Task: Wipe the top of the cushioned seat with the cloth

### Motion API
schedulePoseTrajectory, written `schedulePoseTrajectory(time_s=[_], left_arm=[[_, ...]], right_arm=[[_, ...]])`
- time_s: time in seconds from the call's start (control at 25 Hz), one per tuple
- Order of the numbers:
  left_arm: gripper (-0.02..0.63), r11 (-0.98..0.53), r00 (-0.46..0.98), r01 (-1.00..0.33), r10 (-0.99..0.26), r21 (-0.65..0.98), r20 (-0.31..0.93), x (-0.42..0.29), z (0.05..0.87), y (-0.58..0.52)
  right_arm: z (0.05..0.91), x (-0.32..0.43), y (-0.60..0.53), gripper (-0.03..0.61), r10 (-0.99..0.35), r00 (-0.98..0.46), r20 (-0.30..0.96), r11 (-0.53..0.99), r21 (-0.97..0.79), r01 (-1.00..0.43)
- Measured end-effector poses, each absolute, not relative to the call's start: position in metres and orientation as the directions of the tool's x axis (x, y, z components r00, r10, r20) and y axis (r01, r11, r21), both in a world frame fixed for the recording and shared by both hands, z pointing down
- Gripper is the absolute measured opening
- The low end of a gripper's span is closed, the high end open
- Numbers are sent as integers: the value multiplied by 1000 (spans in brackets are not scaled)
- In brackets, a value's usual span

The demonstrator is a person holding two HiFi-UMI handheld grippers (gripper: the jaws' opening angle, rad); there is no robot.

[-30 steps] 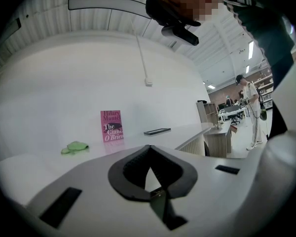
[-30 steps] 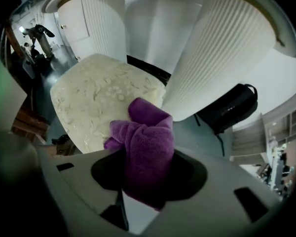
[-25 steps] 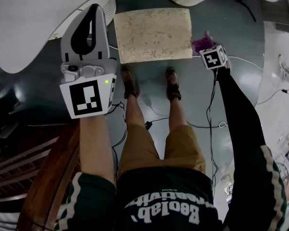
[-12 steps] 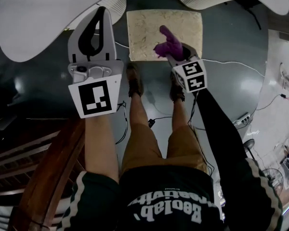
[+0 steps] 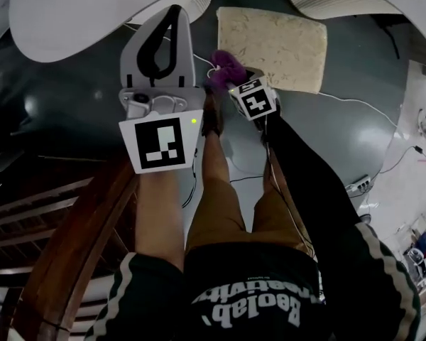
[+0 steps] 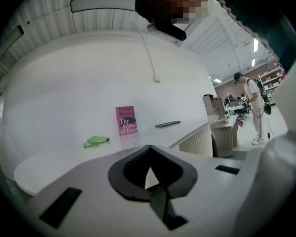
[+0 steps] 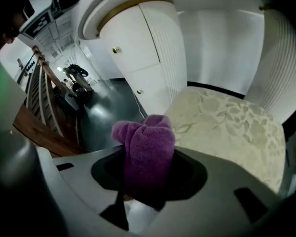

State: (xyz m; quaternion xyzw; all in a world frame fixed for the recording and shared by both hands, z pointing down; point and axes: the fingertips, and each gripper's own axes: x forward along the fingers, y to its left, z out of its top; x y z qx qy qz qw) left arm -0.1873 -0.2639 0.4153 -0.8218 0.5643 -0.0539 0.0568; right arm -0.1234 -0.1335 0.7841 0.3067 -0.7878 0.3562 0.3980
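Note:
The cushioned seat is a cream, leaf-patterned square pad on the dark floor at the top of the head view; it also fills the right of the right gripper view as seat. My right gripper is shut on a bunched purple cloth, held just off the seat's near left corner. The same cloth sticks up from between the jaws in the right gripper view. My left gripper is raised to the left, shut, with nothing in it, pointing at a white counter.
White round tables overhang the seat's left and far side, with a ribbed white pedestal beside it. A wooden railing runs at the lower left. Cables trail over the floor. The person's legs stand below the seat.
My right gripper with the purple cloth has swept leftward, from the seat's right edge across its top to its near left corner. The head view has shifted, so the seat sits further right.

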Motion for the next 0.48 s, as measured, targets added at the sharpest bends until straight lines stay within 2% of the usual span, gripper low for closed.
schedulePoseTrajectory(time_s=[0.2,0.48], left_arm=[[14,-349,349,-927,-937,-135,23,-193,414,-261],[14,-361,363,-925,-932,-116,3,-170,409,-264]], right_arm=[[805,-45,-134,187,-202,-385,901,551,-220,-805],[810,95,-118,187,-228,-228,946,456,-103,-884]])
